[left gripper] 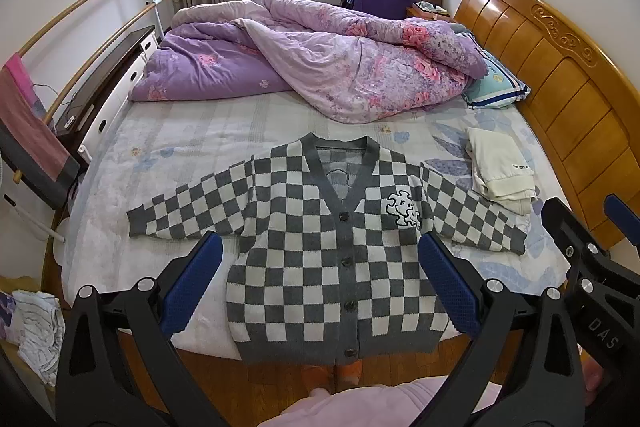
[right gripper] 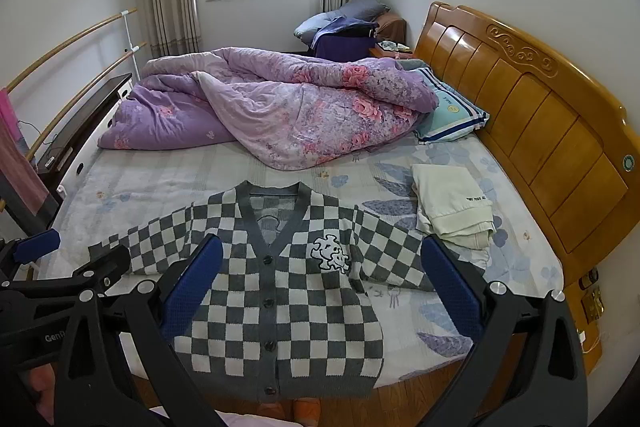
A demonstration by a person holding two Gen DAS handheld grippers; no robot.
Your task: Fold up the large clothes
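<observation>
A grey-and-white checkered cardigan [left gripper: 320, 251] [right gripper: 280, 299] lies flat and buttoned on the bed, front up, both sleeves spread sideways, its hem hanging slightly over the near edge. My left gripper [left gripper: 320, 247] hovers open above the cardigan's body, blue pads wide apart, nothing held. My right gripper [right gripper: 322, 251] is also open over the cardigan's chest and right sleeve, touching nothing. The right gripper's body [left gripper: 592, 259] shows at the right edge of the left wrist view; the left gripper's body [right gripper: 60, 279] shows at the left of the right wrist view.
A folded cream garment [left gripper: 500, 171] [right gripper: 452, 207] lies right of the cardigan. A rumpled purple floral quilt [left gripper: 320, 59] [right gripper: 272, 103] and a pillow [right gripper: 452, 115] fill the far half of the bed. A wooden headboard [right gripper: 540, 107] stands right; a cabinet [left gripper: 104, 87] left.
</observation>
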